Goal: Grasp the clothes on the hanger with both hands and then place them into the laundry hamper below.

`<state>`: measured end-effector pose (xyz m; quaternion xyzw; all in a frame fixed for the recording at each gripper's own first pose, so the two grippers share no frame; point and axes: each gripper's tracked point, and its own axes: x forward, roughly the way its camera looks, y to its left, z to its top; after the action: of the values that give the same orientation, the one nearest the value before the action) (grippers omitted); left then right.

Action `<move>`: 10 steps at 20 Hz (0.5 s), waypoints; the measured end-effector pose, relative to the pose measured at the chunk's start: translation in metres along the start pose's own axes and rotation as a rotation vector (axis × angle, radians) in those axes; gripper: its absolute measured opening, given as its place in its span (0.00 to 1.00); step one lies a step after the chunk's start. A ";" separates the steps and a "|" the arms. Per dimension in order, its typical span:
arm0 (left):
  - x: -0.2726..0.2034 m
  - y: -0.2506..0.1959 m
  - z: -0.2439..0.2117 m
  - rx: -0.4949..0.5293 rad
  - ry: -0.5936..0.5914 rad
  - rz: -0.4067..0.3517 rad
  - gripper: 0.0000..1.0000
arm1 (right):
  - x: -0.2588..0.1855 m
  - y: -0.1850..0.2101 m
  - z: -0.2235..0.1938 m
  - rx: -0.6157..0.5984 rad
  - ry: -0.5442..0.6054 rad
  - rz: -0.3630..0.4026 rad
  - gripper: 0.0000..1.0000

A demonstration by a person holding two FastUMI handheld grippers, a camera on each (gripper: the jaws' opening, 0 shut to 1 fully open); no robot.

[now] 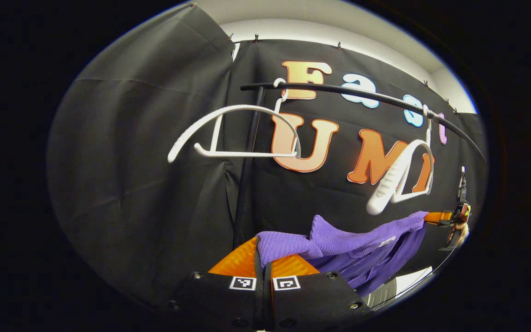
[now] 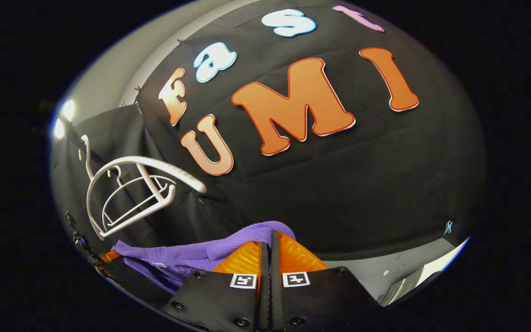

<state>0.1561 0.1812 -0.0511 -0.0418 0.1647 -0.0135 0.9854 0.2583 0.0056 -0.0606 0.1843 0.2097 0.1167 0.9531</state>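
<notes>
Well clear of both white hangers now: purple garment (image 1: 357, 249) off them and stretched below the black rail (image 1: 362, 94), one empty hanger (image 1: 235, 131) near the rail's upright pole (image 1: 247, 170), the other hanger (image 1: 401, 177) farther along, tilted end-on, with open room beneath each. In the left gripper view, left tongs (image 1: 263, 265) clenched nearly closed on a ribbed fold of the garment, cloth bunched over the tips and running off to the right toward the far tongs (image 1: 438, 216), seen small at the cloth's other end with a hand (image 1: 460, 233) behind them. In the right gripper view, right tongs (image 2: 270, 251) likewise pinched tight, only a thin slit between the fingers, purple fabric (image 2: 228, 249) draped over the left finger and trailing down-left toward the other tongs (image 2: 109, 256) at the edge. Same two hangers (image 2: 132, 193) overlapped at the left there, hooked on the rail (image 2: 74, 133). Black cloth wall (image 1: 145, 161) behind everything, pale wall above it, a strip of light floor (image 2: 385, 272) at the lower right. Hamper not discernible.
</notes>
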 end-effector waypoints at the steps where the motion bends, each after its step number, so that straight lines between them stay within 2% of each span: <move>1: -0.003 0.000 -0.006 0.003 0.008 0.002 0.02 | -0.002 -0.003 -0.009 0.002 0.009 -0.009 0.07; 6: -0.010 -0.017 -0.038 0.023 0.053 -0.001 0.02 | -0.019 -0.011 -0.054 -0.003 0.054 -0.050 0.07; 10: -0.012 -0.056 -0.058 0.037 0.085 -0.058 0.00 | -0.035 -0.004 -0.081 -0.009 0.076 -0.059 0.07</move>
<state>0.1252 0.1216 -0.0972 -0.0275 0.2048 -0.0466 0.9773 0.1917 0.0162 -0.1176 0.1692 0.2508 0.0964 0.9483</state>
